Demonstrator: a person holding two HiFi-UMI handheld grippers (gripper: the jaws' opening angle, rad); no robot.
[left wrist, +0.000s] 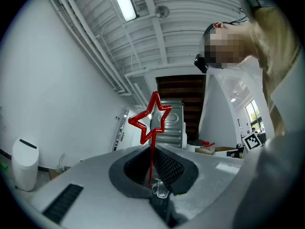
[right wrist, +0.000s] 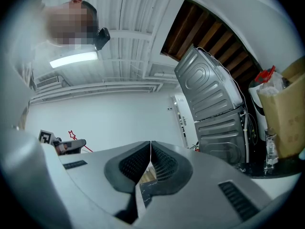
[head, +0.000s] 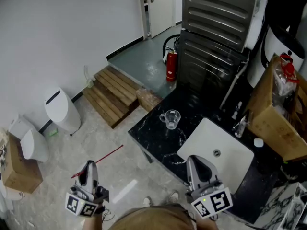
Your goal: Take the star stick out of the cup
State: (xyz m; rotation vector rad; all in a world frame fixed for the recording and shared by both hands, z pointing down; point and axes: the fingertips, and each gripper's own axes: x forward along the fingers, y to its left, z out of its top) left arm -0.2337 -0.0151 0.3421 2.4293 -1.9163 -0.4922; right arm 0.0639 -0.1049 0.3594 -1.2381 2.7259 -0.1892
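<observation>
The left gripper (head: 89, 166), low in the left of the head view, has its ribbed dark pads pinched tight on the thin shaft of the star stick (left wrist: 152, 144), whose glossy red outline star stands clear above the jaws. The right gripper (right wrist: 150, 149), at lower centre-right, is closed on nothing. The removal looks done: the stick hangs over the pale floor, well apart from the clear glass handled cup (head: 171, 118), which stands empty mid-frame on the black veined counter (head: 152, 139), so only setting the stick down could remain.
</observation>
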